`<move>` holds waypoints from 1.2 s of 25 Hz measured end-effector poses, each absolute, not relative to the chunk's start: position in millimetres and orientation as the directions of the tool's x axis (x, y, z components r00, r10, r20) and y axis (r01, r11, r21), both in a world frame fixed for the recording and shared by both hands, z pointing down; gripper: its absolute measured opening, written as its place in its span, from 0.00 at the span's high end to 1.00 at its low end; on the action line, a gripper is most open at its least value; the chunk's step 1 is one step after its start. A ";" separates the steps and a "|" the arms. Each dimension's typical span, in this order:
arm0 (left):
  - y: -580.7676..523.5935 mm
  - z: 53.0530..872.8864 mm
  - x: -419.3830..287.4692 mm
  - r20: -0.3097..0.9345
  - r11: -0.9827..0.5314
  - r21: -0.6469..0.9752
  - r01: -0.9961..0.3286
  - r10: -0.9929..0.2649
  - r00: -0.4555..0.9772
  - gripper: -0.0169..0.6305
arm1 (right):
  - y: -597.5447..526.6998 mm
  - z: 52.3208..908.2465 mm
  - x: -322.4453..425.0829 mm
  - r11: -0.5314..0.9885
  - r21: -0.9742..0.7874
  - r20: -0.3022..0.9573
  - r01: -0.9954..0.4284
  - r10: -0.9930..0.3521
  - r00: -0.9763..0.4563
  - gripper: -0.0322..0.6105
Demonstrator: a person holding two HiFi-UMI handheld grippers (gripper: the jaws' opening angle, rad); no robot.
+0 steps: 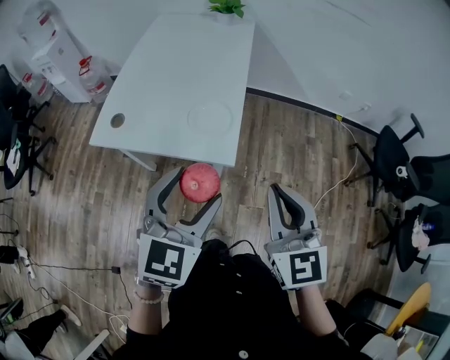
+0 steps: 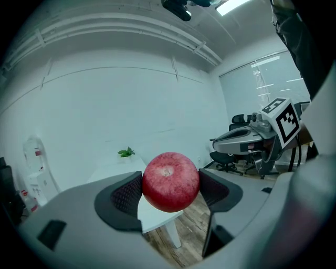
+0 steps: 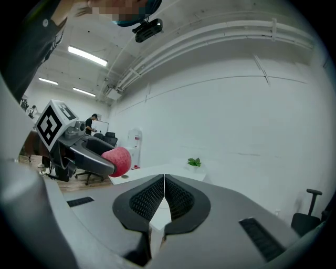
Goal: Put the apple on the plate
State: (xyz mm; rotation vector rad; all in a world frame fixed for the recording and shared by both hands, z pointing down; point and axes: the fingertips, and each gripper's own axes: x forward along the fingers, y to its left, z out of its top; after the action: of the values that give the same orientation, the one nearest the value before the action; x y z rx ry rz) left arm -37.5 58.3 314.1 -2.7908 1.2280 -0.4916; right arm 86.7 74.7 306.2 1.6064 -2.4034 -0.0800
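My left gripper is shut on a red apple, held in the air over the wooden floor just short of the white table's near edge. In the left gripper view the apple fills the gap between the two dark pads, stem end up. A pale, near-white plate lies on the table beyond the apple. My right gripper hangs to the right over the floor, its jaws pressed together with nothing between them. From the right gripper view the apple shows at the left.
A small green plant stands at the table's far edge, and a round grey cable hole sits near its left corner. Water bottles stand at the far left. Black office chairs and a cable crowd the right side.
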 end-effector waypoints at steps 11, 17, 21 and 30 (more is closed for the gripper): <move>45.4 323.7 -62.8 0.283 -0.651 -0.154 -0.744 -0.750 0.598 0.43 | 61.3 316.1 70.3 0.420 0.180 0.204 -0.889 -0.900 -0.384 0.89; 41.1 328.5 -69.8 0.280 -0.640 -0.171 -0.749 -0.760 0.586 0.43 | 51.3 318.4 65.4 0.441 0.183 0.208 -0.879 -0.891 -0.404 0.89; 32.4 329.1 -73.1 0.288 -0.621 -0.161 -0.767 -0.773 0.566 0.43 | 39.3 318.5 62.6 0.453 0.178 0.201 -0.873 -0.886 -0.419 0.89; -9.4 327.5 -71.4 0.295 -0.588 -0.173 -0.790 -0.796 0.528 0.43 | -11.3 318.1 64.3 0.484 0.168 0.184 -0.859 -0.871 -0.455 0.89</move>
State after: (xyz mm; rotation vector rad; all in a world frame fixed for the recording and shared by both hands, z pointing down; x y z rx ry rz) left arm -71.4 -9.4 327.5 -2.7301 1.4170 -0.5421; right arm 64.3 -11.3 318.1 1.4801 -2.4870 -0.0742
